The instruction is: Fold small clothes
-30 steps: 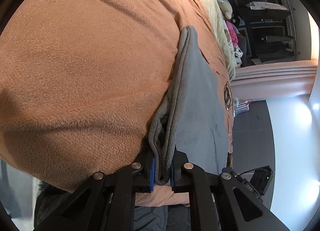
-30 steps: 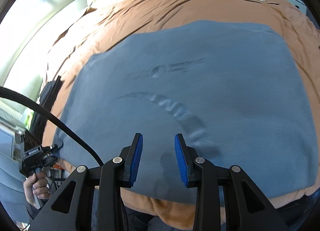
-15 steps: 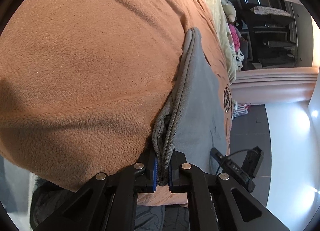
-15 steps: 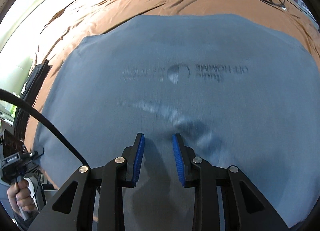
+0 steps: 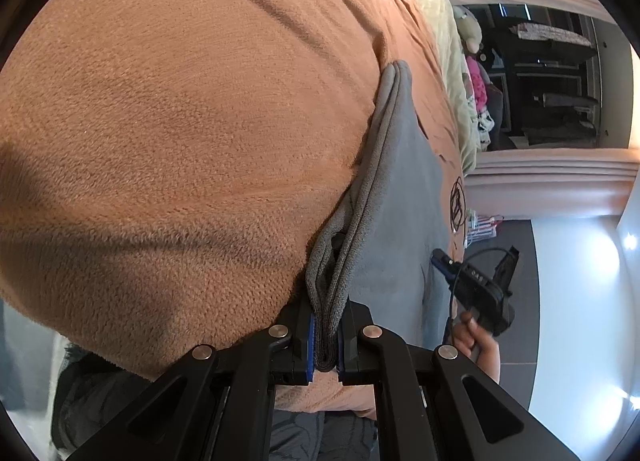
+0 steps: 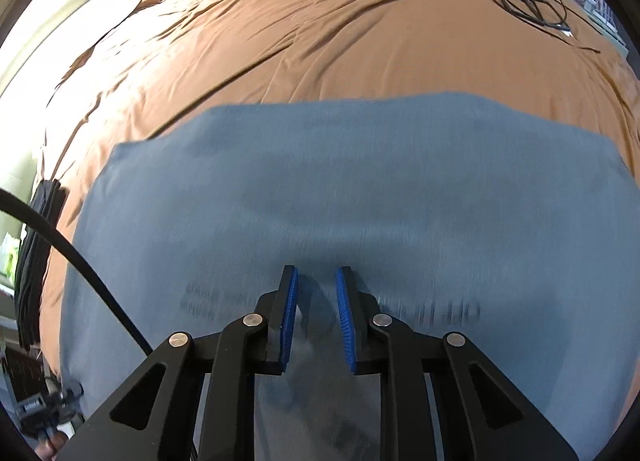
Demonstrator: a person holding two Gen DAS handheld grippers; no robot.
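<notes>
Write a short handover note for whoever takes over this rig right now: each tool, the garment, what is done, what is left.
Left tool: shut on the doubled edge of the grey garment, at the near edge of the orange blanket.
Right tool: over the middle of the garment, jaws just been closing but a gap remains, nothing between them.
Garment: spread flat on the blanket, printed text near the right tool; a coiled black cable lies beyond it.
Done: one edge gathered and gripped.
Left: get a second grip, then likely fold the garment over.
</notes>
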